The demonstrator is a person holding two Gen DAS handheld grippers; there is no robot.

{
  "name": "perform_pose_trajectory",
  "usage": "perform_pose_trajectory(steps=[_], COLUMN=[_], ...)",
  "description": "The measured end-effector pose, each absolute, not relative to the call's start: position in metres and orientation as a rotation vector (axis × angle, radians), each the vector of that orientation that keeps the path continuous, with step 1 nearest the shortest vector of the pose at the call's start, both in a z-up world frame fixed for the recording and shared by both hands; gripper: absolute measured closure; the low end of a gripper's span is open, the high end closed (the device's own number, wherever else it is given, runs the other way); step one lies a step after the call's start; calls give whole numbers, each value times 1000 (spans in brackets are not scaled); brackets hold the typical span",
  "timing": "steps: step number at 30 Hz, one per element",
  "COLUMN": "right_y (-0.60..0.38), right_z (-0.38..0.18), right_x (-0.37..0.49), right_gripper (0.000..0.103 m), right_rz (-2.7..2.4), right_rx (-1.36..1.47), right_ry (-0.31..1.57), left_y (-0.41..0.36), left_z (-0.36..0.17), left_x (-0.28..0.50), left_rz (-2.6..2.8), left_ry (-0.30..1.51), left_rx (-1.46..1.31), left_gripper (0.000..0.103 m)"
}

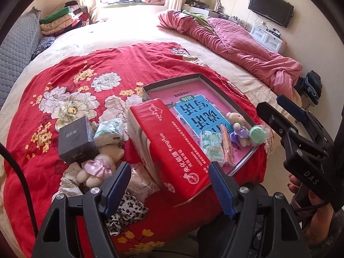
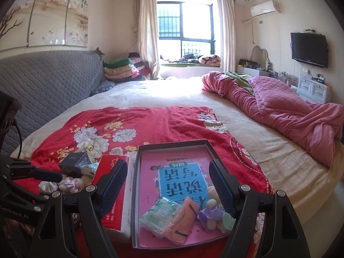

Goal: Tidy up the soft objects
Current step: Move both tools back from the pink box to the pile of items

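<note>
I'm looking into a home bedroom: a big bed (image 2: 172, 99) with a grey quilted headboard (image 2: 47, 81), a rumpled pink quilt (image 2: 290, 111), folded blankets (image 2: 120, 68) stacked in the corner, curtains (image 2: 148, 32) at a barred window (image 2: 185, 23), a wall-mounted television (image 2: 309, 49) and an air conditioner (image 2: 264, 7) overhead.

My pads (image 1: 117, 188) blue | spread (image 1: 71, 81) red with white and yellow flowers | tissue pack (image 1: 172, 157) red | book (image 2: 182, 178) pink and blue | quilt (image 2: 290, 111) pink | little bear's (image 1: 238, 129) dress purple | box (image 1: 75, 142) dark grey
</note>
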State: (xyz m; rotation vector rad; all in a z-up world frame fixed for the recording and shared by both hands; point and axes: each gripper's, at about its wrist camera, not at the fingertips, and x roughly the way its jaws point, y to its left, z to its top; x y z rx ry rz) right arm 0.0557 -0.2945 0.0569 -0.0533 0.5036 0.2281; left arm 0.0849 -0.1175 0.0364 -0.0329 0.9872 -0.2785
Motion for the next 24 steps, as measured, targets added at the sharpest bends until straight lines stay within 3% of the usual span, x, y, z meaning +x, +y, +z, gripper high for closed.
perform_pose_trajectory(steps=[24], right_y=[-203], right_z=[56], right_x=[41], right_gripper=[24], right_rz=[454], right_rx=[-248], right_ry=[532], left_y=[12], left_z=[19], left_x=[66], left_rz=[-88], left_ry=[1000], left_rx=[-194], left_gripper=[29])
